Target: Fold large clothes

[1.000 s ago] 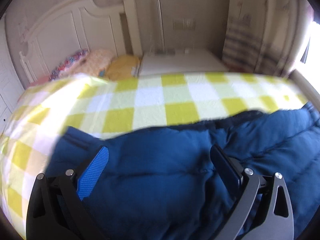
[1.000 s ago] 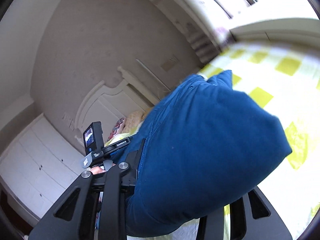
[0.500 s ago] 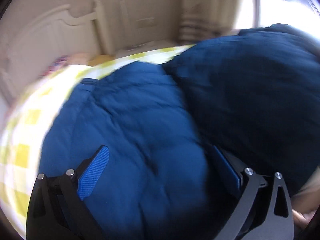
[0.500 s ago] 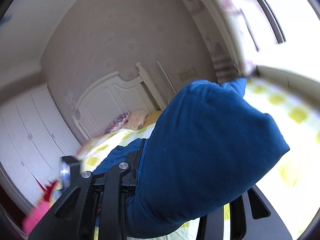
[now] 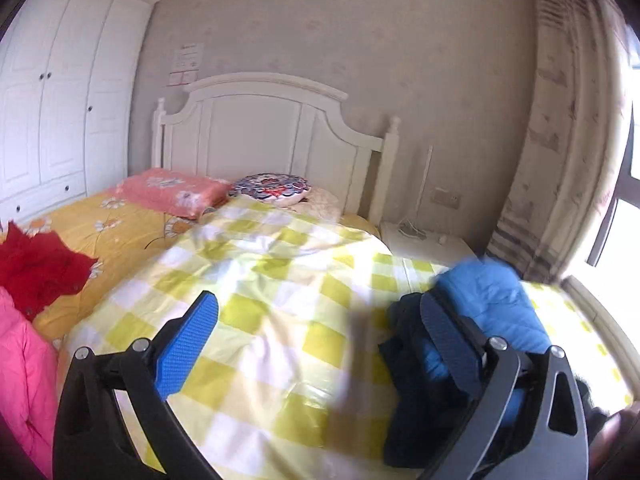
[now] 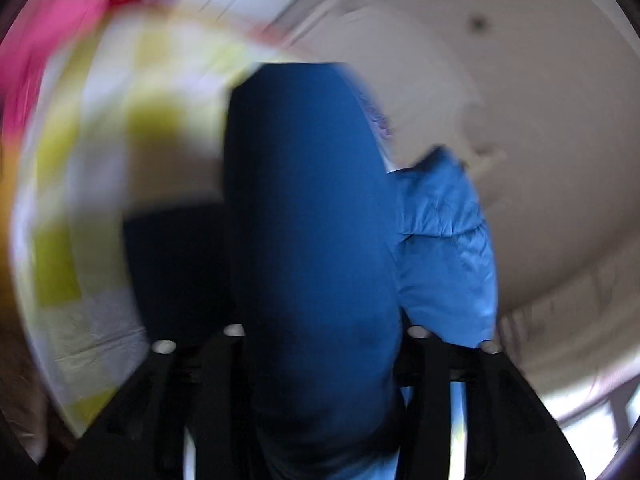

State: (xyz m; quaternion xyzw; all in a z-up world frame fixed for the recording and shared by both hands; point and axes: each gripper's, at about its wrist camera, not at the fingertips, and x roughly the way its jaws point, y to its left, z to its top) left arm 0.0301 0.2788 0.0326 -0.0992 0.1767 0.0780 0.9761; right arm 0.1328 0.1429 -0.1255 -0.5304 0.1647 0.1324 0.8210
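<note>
The blue padded jacket point(image 6: 312, 220) is clamped between the fingers of my right gripper point(image 6: 320, 332) and fills the middle of the blurred right wrist view. In the left wrist view the jacket point(image 5: 492, 312) bunches at the right, behind the right finger, over the yellow-checked quilt point(image 5: 280, 280). My left gripper point(image 5: 320, 328) is open with nothing between its blue pads point(image 5: 188, 340), held above the quilt. The right gripper's fingertips are hidden by the fabric.
A white headboard point(image 5: 272, 132), a pink pillow point(image 5: 176, 190) and a round patterned cushion point(image 5: 272, 188) are at the far end. A red garment point(image 5: 36, 268) and a pink jacket point(image 5: 20, 380) lie at the left. A nightstand point(image 5: 424, 240) and curtain point(image 5: 560, 160) stand right.
The jacket has been carried off the quilt to the right, leaving the left gripper over bare quilt. The right gripper has swung and tilted up towards the ceiling with the jacket in it.
</note>
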